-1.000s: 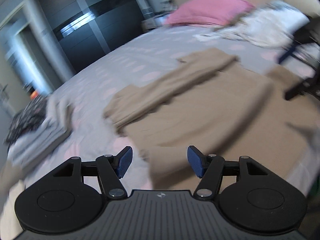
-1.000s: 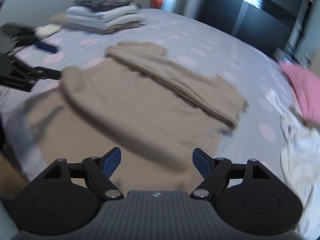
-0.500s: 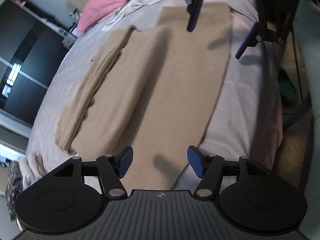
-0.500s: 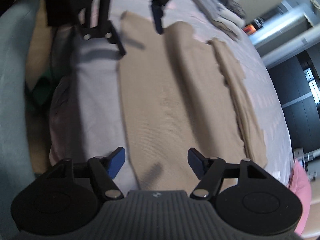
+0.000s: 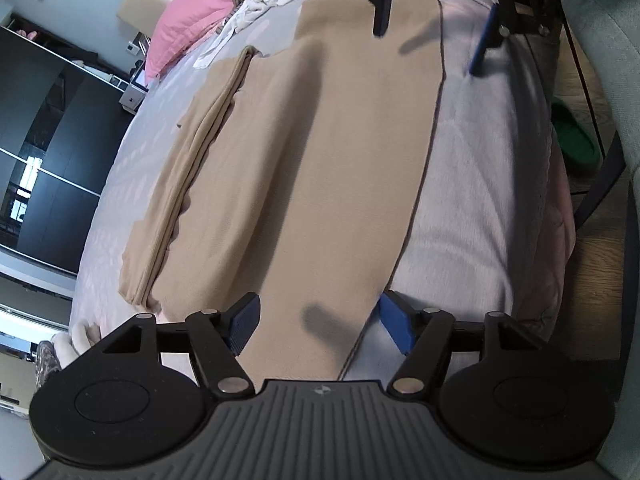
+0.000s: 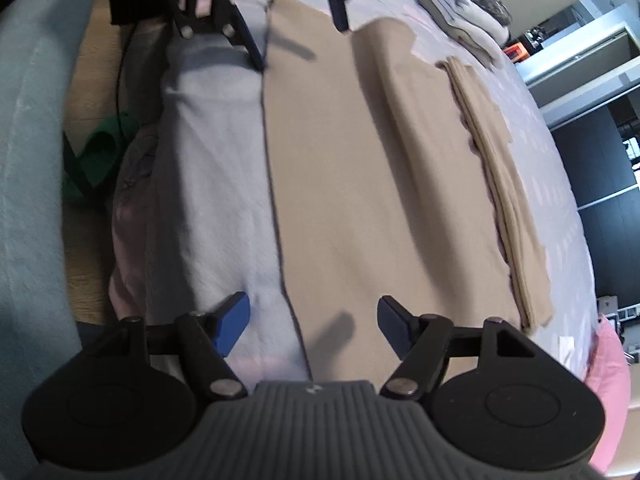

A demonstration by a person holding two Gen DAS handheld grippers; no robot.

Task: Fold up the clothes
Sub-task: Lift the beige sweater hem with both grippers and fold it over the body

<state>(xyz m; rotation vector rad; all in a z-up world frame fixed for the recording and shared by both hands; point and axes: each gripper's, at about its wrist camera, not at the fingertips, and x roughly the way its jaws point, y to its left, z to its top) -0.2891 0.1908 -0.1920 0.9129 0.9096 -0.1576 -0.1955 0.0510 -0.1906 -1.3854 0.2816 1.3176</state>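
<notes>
Bed [image 5: 472,184] bears tan garment [image 5: 320,160]; left gripper [image 5: 320,322] opening, right gripper [image 6: 314,320] wide, both straddling its hem, angled down.

We look steeply down and close from each wrist at opposite ends of the tan garment [image 5: 328,168] on the bed [image 5: 480,200]. Both views share that cloth, and each camera sees the other gripper at the far end.

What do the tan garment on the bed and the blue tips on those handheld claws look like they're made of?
The tan garment looks like a soft, fine knit, matte, lying limp with shallow folds. The blue tips look like ribbed rubber or plastic: grooves show on one pad of the left gripper. Exact material can't be told.
</notes>
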